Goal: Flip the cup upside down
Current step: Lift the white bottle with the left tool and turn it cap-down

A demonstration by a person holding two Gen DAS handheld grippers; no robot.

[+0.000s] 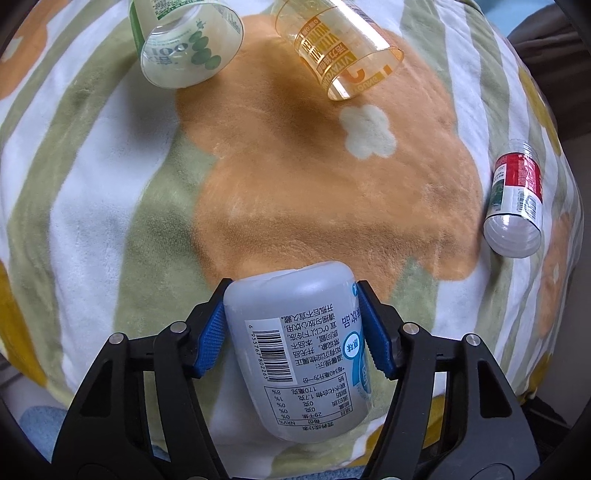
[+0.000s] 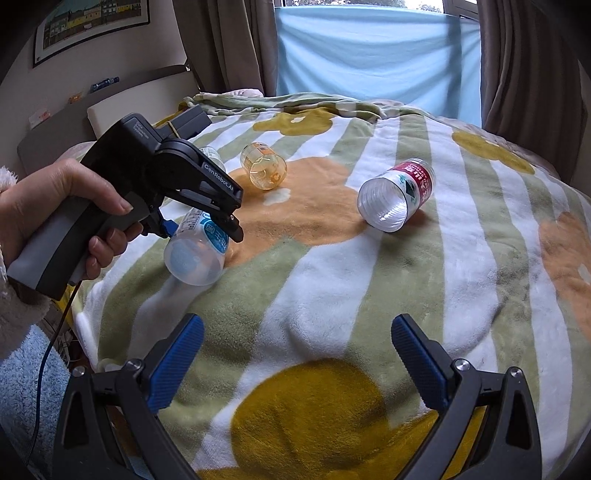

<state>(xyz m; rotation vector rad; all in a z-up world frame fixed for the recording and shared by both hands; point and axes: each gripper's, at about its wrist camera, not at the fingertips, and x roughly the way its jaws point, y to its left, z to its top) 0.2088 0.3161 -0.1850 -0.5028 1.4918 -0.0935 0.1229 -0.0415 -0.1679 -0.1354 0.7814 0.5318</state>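
Observation:
My left gripper [image 1: 291, 299] is shut on a frosted white cup [image 1: 295, 343] with a barcode label, its blue pads pressed on both sides. From the right wrist view that cup [image 2: 195, 251] hangs tilted just above the blanket, open mouth toward the camera, under the left gripper [image 2: 207, 221] held by a hand [image 2: 55, 199]. My right gripper [image 2: 295, 354] is open over the blanket's near edge, nothing between its fingers. Three other cups lie on their sides: an orange one [image 1: 340, 48] [image 2: 263, 170], a green-labelled one [image 1: 184, 44], and a red-labelled one [image 1: 515, 206] [image 2: 397, 195].
A striped flower-patterned fleece blanket [image 2: 332, 280] covers the bed. A headboard [image 2: 55, 122] and framed picture [image 2: 88, 22] stand at the left; curtains [image 2: 528, 66] and a blue cloth [image 2: 376, 51] are behind. A cable [image 2: 44, 369] hangs below the hand.

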